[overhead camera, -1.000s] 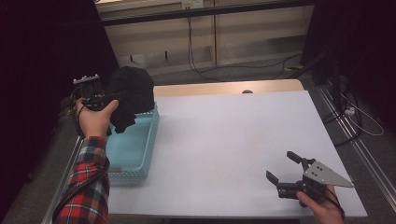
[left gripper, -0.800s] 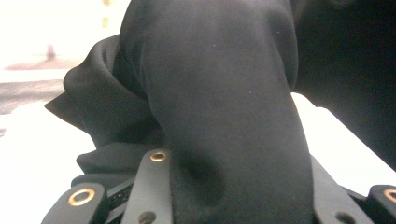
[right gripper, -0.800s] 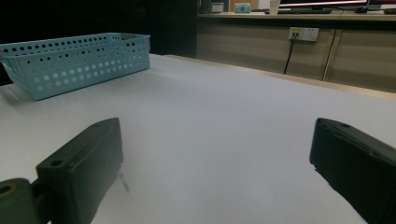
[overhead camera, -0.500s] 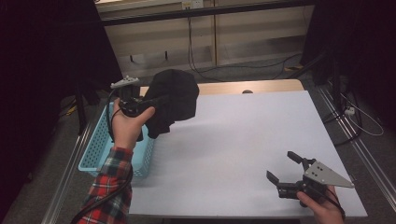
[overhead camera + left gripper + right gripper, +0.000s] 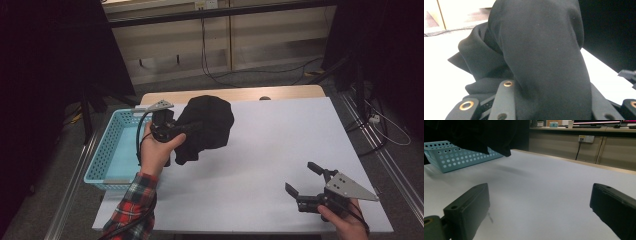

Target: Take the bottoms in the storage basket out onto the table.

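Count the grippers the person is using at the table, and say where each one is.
2. The left gripper holds a black cloth beside the blue basket; the right gripper rests open near the table's front right.

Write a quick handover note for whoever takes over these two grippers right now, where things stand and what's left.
Left gripper: shut on the black cloth, holding it bunched in the air over the left part of the white table, just right of the blue basket.
Right gripper: open, holding nothing, low over the table's near right corner.
Done: the cloth is out of the basket, which looks empty as far as can be seen.
Left: probably set the cloth down on the table; the right gripper is free to take a hanging edge if it needs spreading.
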`<state>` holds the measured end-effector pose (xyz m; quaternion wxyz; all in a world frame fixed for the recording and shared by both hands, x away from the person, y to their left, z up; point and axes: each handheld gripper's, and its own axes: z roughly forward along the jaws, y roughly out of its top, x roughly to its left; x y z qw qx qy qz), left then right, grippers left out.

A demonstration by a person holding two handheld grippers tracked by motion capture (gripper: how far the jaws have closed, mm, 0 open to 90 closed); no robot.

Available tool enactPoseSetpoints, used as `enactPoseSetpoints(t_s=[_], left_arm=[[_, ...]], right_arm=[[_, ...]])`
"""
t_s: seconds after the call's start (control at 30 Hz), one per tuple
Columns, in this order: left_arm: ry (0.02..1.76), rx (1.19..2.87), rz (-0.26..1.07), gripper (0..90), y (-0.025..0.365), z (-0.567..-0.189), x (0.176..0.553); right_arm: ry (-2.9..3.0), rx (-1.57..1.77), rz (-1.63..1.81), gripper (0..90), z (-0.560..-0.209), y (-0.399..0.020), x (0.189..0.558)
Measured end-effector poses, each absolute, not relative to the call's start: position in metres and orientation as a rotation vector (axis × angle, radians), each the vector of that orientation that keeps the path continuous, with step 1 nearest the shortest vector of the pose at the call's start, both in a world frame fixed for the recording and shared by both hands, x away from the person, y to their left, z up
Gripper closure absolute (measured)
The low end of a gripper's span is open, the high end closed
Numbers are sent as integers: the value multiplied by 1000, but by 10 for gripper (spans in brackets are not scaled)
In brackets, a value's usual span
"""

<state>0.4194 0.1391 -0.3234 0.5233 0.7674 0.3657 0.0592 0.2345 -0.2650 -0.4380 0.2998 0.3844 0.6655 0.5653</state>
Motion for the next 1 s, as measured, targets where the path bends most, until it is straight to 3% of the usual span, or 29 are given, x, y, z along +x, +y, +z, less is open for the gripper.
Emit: enactPoseSetpoints(t_s=[0.47,1.0], left_arm=[[836,1933,131,673,107,-363,406],[780,1983,86,671,84,-376,396]], right_arm=[[1772,1012,1498,23,-438,-264,234],[1783,992,1491,23,-436,-262,234]])
